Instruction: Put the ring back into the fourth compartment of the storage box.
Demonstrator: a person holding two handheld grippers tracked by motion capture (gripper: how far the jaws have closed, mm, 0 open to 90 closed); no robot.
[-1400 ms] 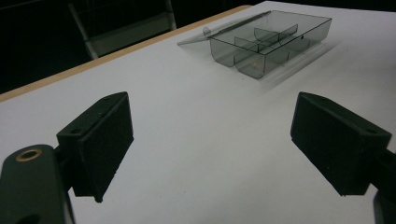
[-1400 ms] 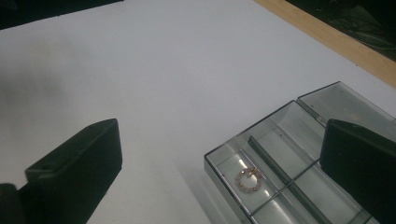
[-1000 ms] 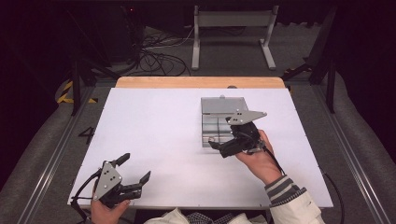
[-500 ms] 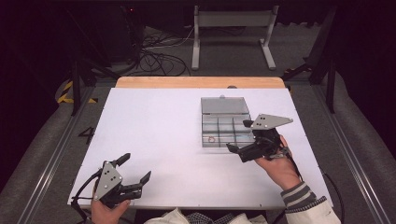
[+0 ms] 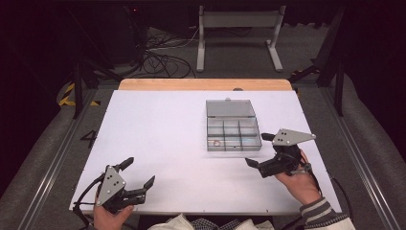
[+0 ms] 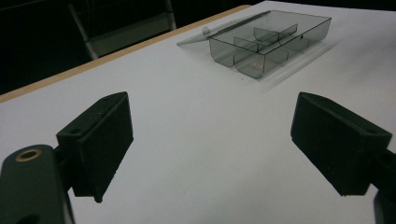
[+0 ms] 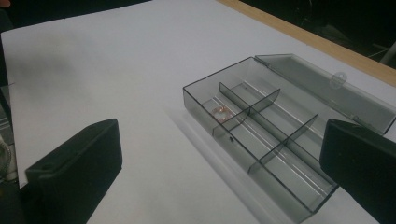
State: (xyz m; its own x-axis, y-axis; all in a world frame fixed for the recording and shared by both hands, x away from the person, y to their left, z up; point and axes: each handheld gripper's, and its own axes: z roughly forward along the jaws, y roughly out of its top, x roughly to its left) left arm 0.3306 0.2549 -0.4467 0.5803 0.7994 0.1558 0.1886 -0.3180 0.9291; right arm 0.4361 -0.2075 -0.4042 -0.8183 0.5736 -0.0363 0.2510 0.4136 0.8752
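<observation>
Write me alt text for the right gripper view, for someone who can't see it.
A clear grey compartment box lies open on a white table, its lid folded flat behind it. One near-corner compartment holds a small reddish item. The right tool has its two black jaws wide apart in the foreground, holding nothing.

Organizer box (image 7: 275, 135): smoky clear plastic, glossy. Table top (image 5: 158, 129): matt white, smooth; wooden far edge (image 5: 201, 84).

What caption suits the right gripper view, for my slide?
Open right gripper faces a clear divided box, lid open, one small ring in a corner compartment.
</observation>
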